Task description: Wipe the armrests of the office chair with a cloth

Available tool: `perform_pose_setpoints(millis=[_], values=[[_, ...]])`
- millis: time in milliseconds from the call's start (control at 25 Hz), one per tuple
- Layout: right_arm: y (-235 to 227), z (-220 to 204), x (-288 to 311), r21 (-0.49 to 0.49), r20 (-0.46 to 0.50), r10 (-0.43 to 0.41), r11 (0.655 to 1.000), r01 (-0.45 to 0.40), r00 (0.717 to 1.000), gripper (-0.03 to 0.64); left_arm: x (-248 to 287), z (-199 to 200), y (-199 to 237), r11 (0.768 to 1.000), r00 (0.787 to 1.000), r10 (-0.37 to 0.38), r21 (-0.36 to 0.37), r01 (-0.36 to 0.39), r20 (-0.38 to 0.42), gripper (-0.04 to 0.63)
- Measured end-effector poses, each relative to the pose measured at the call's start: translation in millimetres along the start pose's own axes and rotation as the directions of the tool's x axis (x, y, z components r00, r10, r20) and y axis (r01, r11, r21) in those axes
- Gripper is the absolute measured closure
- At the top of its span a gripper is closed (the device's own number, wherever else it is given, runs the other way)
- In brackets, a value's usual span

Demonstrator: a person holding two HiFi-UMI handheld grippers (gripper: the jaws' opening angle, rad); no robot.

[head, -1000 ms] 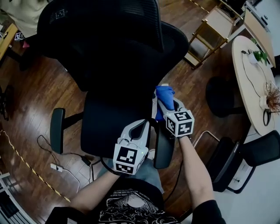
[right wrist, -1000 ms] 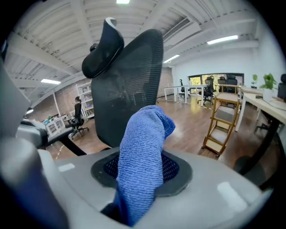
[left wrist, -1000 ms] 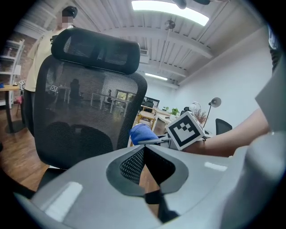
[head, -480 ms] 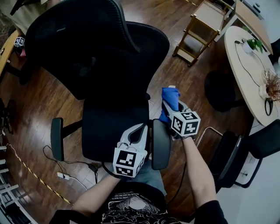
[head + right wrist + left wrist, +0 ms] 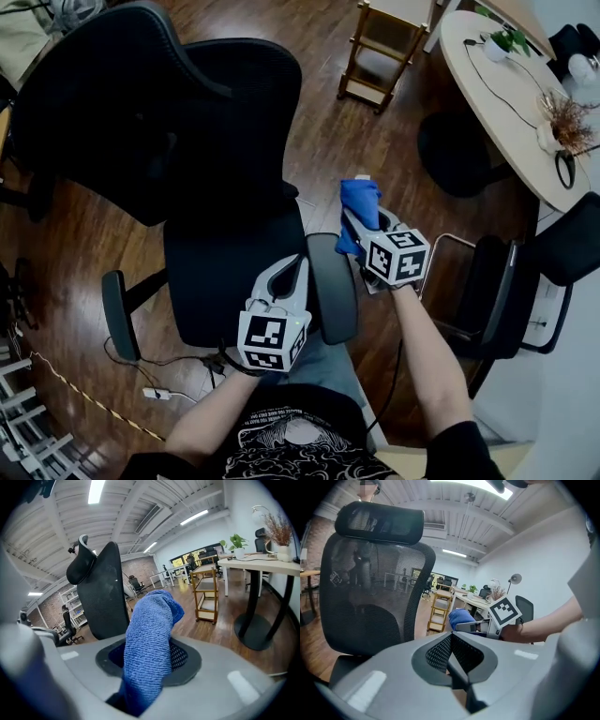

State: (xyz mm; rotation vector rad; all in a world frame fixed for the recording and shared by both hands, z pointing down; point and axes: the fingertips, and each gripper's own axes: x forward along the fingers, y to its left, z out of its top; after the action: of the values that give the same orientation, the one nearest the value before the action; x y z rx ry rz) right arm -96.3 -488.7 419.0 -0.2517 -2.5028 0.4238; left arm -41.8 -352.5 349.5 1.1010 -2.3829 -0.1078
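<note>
The black office chair (image 5: 225, 272) faces me, its mesh backrest (image 5: 370, 588) up and to the left. Its right armrest (image 5: 333, 286) lies between my two grippers and its left armrest (image 5: 117, 314) is at the left. My right gripper (image 5: 356, 223) is shut on a blue cloth (image 5: 359, 202) beside the far end of the right armrest; I cannot tell whether they touch. The cloth (image 5: 150, 653) stands up out of the jaws. My left gripper (image 5: 289, 267) is shut and holds nothing, over the seat just left of that armrest. The left gripper view also shows the cloth (image 5: 461, 617).
A round white table (image 5: 506, 94) with a plant and cables stands at the upper right. A wooden shelf cart (image 5: 380, 47) is beyond the chair. A second black chair (image 5: 525, 281) is close on the right. A power strip and cable (image 5: 155, 394) lie on the wooden floor.
The view has swung, so the chair now sits further left. The right gripper with the cloth has shifted from over the armrest's far end to just right of it. The left gripper stays beside the armrest.
</note>
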Motion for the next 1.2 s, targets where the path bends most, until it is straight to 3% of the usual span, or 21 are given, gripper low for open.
perform_pose_setpoints(millis=[640,1200], values=[[15.3,-58.4,-85.8,0.211,0.069,0.025,0.977,-0.039,0.997,0.477,-0.7,-11.4,-33.2,0.992,0.993,-0.114,0.044,0.115,-0.032,0.592],[46.0,-108.5,-153.5,0.325,0.143,-0.089,0.945,0.038,0.986,0.477,-12.5,-24.4,-58.1,0.973,0.976,-0.213,0.079,0.217,-0.053,0.592]])
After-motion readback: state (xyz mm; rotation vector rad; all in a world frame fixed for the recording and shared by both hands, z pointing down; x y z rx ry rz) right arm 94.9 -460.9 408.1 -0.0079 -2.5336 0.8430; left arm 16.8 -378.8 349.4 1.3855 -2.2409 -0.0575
